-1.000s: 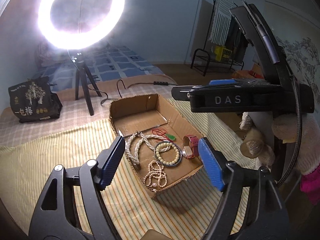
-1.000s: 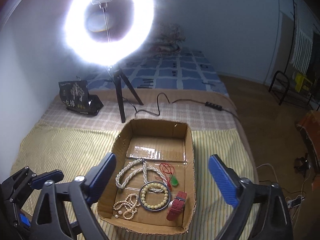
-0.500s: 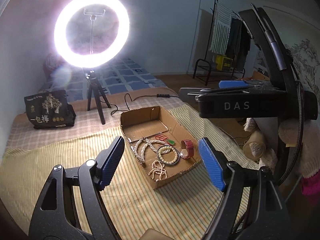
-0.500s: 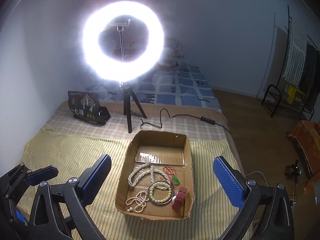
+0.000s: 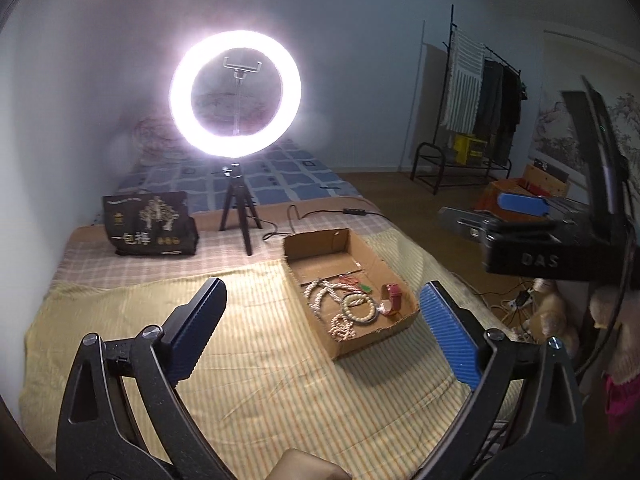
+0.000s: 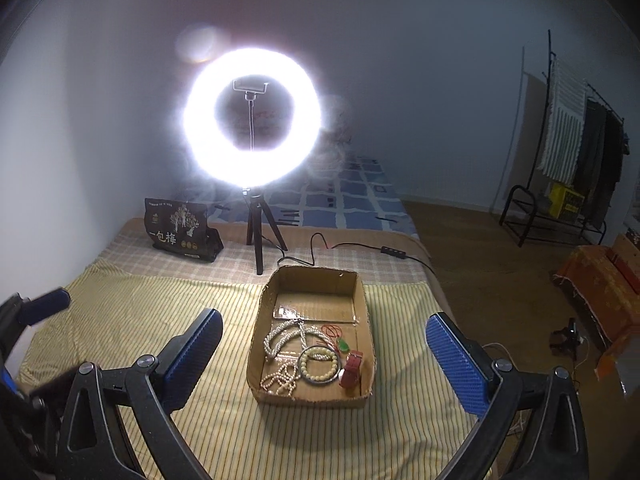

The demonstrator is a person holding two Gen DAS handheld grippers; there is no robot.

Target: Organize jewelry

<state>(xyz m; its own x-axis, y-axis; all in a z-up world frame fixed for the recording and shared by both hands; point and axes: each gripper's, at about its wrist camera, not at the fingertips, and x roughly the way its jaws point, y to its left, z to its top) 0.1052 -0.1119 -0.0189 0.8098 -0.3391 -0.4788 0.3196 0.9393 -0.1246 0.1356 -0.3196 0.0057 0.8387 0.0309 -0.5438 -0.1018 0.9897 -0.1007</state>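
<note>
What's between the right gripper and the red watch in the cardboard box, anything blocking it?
Nothing visible blocks it. The right gripper is open above the striped cloth, and the red watch lies uncovered at the box's near right corner. Only the low cardboard box front wall stands between them, so approach from above.

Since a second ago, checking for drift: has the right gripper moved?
Yes. The right gripper has pulled back and up: the brown cardboard box looks smaller and farther between its fingers.

striped blanket [image 6: 160, 320] bare left of cardboard box [image 6: 260, 320], tripod [image 6: 256, 240] seemingly close behind
</note>
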